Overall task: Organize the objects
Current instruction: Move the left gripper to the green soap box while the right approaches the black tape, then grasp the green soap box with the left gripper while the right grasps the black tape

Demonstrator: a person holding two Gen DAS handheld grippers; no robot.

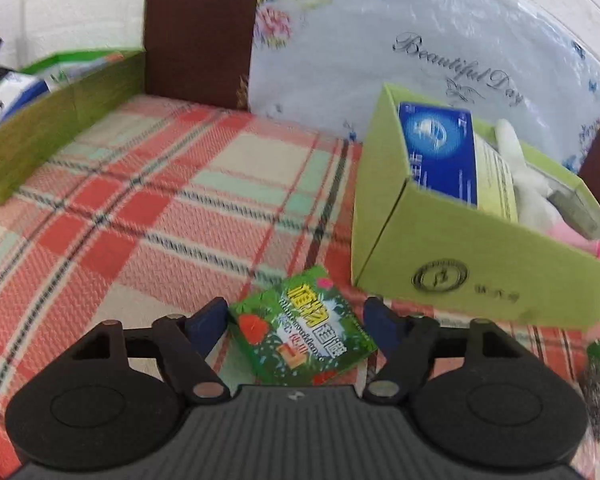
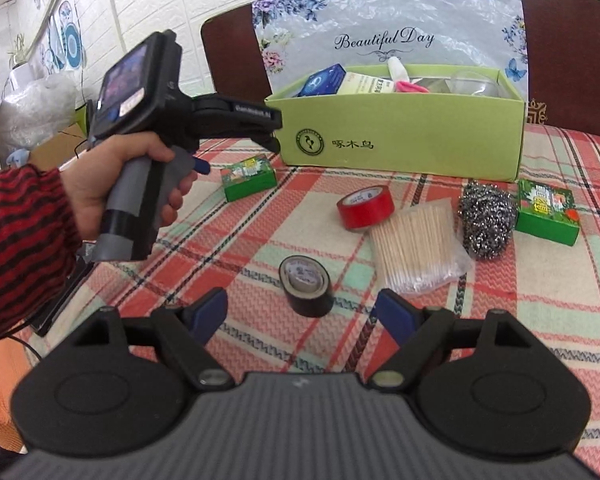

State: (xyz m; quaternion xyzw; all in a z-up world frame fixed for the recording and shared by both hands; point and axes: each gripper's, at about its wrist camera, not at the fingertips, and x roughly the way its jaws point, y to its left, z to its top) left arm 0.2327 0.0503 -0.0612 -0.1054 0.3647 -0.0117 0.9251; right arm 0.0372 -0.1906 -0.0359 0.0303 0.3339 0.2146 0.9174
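Observation:
A small green box (image 1: 300,330) lies on the plaid tablecloth between the open fingers of my left gripper (image 1: 296,316); the pads stand a little apart from its sides. The same box (image 2: 249,177) shows in the right wrist view, below and in front of the left gripper (image 2: 236,136). My right gripper (image 2: 302,314) is open and empty, just behind a black tape roll (image 2: 306,285). A green storage box (image 2: 400,136) holds a blue carton, a tube and pink items; it also shows in the left wrist view (image 1: 480,264).
A red tape roll (image 2: 365,208), a bag of cotton swabs (image 2: 418,250), a steel scourer (image 2: 486,224) and a second small green box (image 2: 546,211) lie on the cloth. Another green storage box (image 1: 52,120) stands at far left. A chair back (image 1: 200,28) stands behind.

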